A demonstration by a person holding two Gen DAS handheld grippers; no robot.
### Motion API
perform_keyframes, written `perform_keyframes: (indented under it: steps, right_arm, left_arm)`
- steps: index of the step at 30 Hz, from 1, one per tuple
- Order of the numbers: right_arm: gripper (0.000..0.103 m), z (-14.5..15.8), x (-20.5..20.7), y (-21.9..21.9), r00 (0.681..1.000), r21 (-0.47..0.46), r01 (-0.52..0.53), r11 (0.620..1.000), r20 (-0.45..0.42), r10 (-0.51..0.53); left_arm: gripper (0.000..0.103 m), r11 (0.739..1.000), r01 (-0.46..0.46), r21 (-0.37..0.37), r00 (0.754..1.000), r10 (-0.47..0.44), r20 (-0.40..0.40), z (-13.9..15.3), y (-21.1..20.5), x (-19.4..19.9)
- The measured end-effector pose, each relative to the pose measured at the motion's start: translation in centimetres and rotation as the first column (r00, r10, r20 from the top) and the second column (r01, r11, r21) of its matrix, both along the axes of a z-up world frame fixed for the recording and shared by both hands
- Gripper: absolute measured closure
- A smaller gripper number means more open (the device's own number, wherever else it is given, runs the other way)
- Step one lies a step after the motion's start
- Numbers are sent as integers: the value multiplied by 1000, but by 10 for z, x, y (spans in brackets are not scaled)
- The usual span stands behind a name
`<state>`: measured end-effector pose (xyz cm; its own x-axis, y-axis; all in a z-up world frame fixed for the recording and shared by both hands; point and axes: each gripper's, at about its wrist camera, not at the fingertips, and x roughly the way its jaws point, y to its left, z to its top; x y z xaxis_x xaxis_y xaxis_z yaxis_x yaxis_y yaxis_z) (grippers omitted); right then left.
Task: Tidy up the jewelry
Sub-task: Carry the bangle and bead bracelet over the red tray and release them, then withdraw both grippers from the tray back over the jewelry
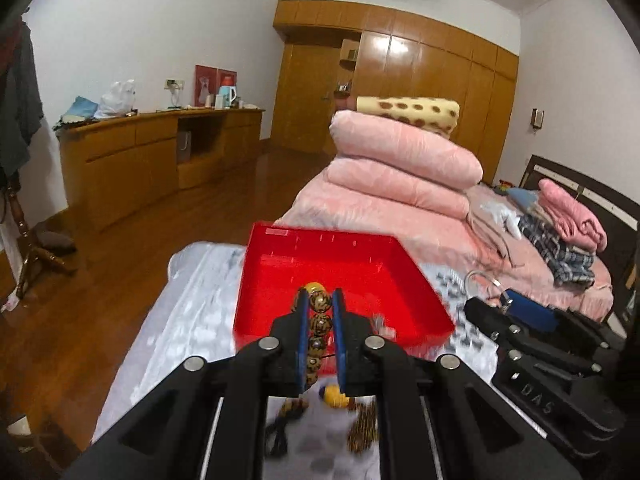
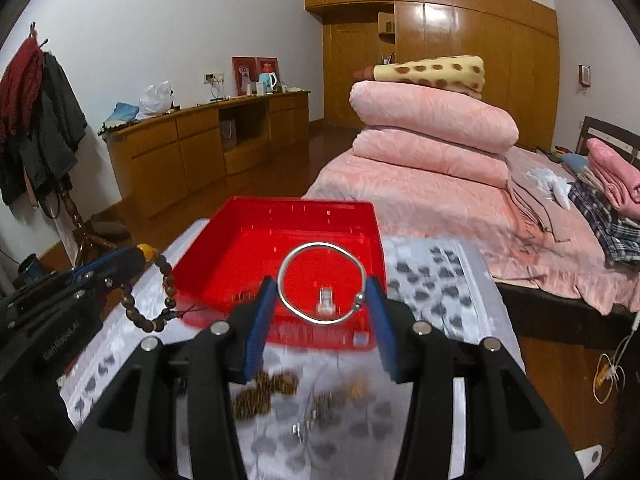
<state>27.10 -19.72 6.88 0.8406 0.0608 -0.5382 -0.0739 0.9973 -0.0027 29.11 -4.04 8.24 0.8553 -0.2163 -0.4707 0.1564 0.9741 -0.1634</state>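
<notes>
My left gripper (image 1: pixel 320 300) is shut on a brown beaded bracelet (image 1: pixel 320 324) with yellow beads, held up in front of the red tray (image 1: pixel 360 268). From the right wrist view the same bracelet (image 2: pixel 160 280) hangs in a loop from the left gripper (image 2: pixel 132 260). My right gripper (image 2: pixel 322 286) is shut on a silver bangle (image 2: pixel 320 280), pinched at both sides above the near part of the red tray (image 2: pixel 240 240). A small silver piece (image 2: pixel 325 300) lies inside the tray. More brown bead strings (image 2: pixel 260 396) lie blurred on the cloth below.
The tray stands on a white patterned cloth (image 2: pixel 440 280) over a small table. A bed with folded pink quilts (image 2: pixel 432 128) is right behind it. A wooden dresser (image 2: pixel 192 148) and a coat stand (image 2: pixel 36 120) are on the left, across the wood floor.
</notes>
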Motion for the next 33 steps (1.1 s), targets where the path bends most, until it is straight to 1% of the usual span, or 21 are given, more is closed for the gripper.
perform_keyframes:
  steps: [3, 4, 7, 10, 13, 17, 18, 19, 21, 23, 26, 28, 29, 33]
  right_arm:
    - [59, 3, 26, -2, 1000, 1, -1, 1000, -10, 1]
    - [59, 3, 34, -3, 1000, 5, -7, 1000, -13, 7]
    - [59, -1, 57, -3, 999, 14, -15, 1000, -36, 15]
    - [59, -11, 78, -4, 998, 17, -9, 1000, -70, 10]
    - [59, -26, 96, -6, 994, 19, -4, 1000, -111, 6]
    - [58, -43, 110, -8, 989, 14, 0, 1000, -151, 2]
    - [58, -47, 112, -8, 987, 8, -5, 1000, -161, 6]
    - [56, -50, 113, -7, 986, 4, -6, 1000, -167, 7]
    - [47, -52, 113, -7, 987, -3, 2, 1000, -163, -3]
    - [47, -52, 109, -8, 988, 0, 11, 1000, -155, -11]
    - [46, -47, 101, -13, 991, 3, 22, 1000, -132, -21]
    - [42, -42, 89, -15, 994, -3, 29, 1000, -104, -29]
    - [41, -39, 80, -15, 996, -3, 31, 999, -88, -32]
    - [37, -29, 46, -22, 997, -1, 52, 999, -54, -52]
  left_arm:
    - [92, 1000, 16, -26, 1000, -16, 8, 8, 0, 25]
    - [92, 998, 36, -44, 999, -36, 7, 9, 0, 35]
    - [92, 995, 57, -77, 998, -57, -10, 7, 1, 57]
    - [92, 993, 77, -94, 996, -81, -45, -3, -1, 82]
    - [92, 993, 84, -86, 992, -91, -83, -21, -2, 100]
    - [91, 993, 74, -91, 987, -86, -136, -40, -3, 113]
    - [87, 994, 65, -85, 987, -76, -138, -42, -2, 113]
    - [77, 995, 59, -78, 988, -70, -138, -42, -2, 113]
    - [65, 997, 46, -62, 991, -54, -125, -40, 0, 110]
    - [64, 999, 34, -35, 994, -38, -103, -36, 1, 104]
    - [62, 999, 27, -16, 997, -28, -75, -32, 5, 92]
    - [53, 1000, 25, -9, 998, -25, -63, -29, 9, 85]
    - [52, 1000, 19, 1, 998, -19, -57, -26, 10, 80]
    - [38, 998, 3, 56, 1000, -2, -8, -20, 12, 43]
